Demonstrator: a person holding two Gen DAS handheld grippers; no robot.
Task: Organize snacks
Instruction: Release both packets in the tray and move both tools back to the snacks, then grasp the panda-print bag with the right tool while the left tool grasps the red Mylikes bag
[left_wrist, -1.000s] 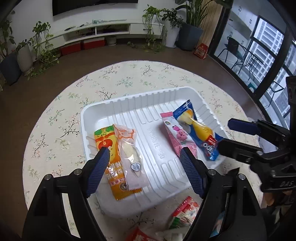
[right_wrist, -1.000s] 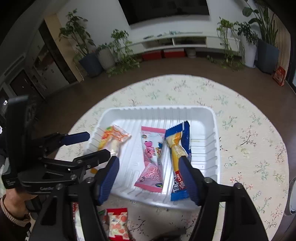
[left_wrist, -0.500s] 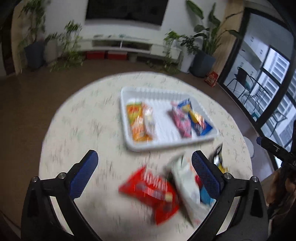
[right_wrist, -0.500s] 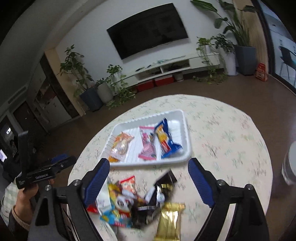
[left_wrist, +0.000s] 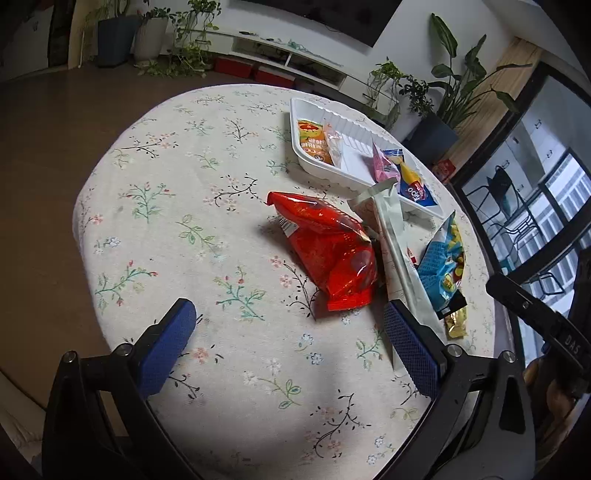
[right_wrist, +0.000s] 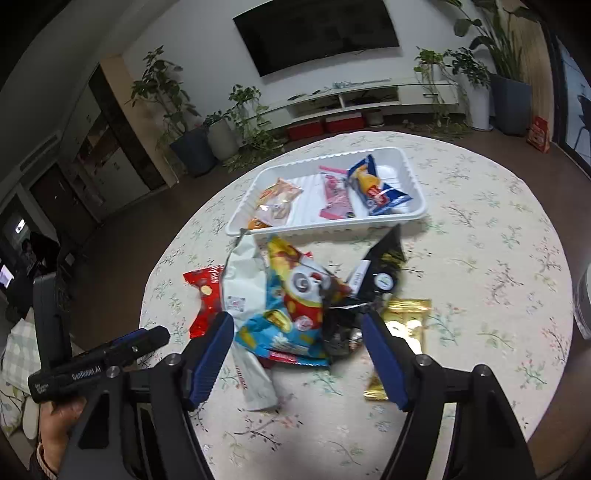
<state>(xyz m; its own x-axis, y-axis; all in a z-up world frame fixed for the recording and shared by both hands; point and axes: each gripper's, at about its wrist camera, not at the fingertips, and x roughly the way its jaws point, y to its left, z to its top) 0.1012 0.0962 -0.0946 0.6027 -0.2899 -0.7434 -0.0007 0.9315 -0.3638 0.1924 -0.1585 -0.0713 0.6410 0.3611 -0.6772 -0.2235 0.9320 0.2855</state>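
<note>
A white ribbed tray (right_wrist: 410, 166) (left_wrist: 295, 122) on the round floral table holds an orange packet (left_wrist: 314, 144), a pink packet (right_wrist: 334, 197) and a blue packet (right_wrist: 380, 192). A pile of loose snacks lies in front of it: a red bag (left_wrist: 328, 251) (right_wrist: 203, 295), a long white packet (left_wrist: 395, 236) (right_wrist: 240, 288), a blue cartoon bag (right_wrist: 291, 302) (left_wrist: 441, 266), a black packet (right_wrist: 380, 273) and a gold packet (right_wrist: 406, 325). My left gripper (left_wrist: 288, 339) is open and empty, near the red bag. My right gripper (right_wrist: 299, 350) is open and empty, just before the blue bag.
The table edge (left_wrist: 85, 206) drops to a brown floor on all sides. Potted plants (right_wrist: 192, 147) and a low TV shelf (right_wrist: 351, 99) stand far behind. The left gripper's body (right_wrist: 92, 369) shows at the left of the right wrist view.
Both grippers have pulled back from over the tray toward the near side of the table. The loose snack pile now lies in front of them. Both stayed open.
</note>
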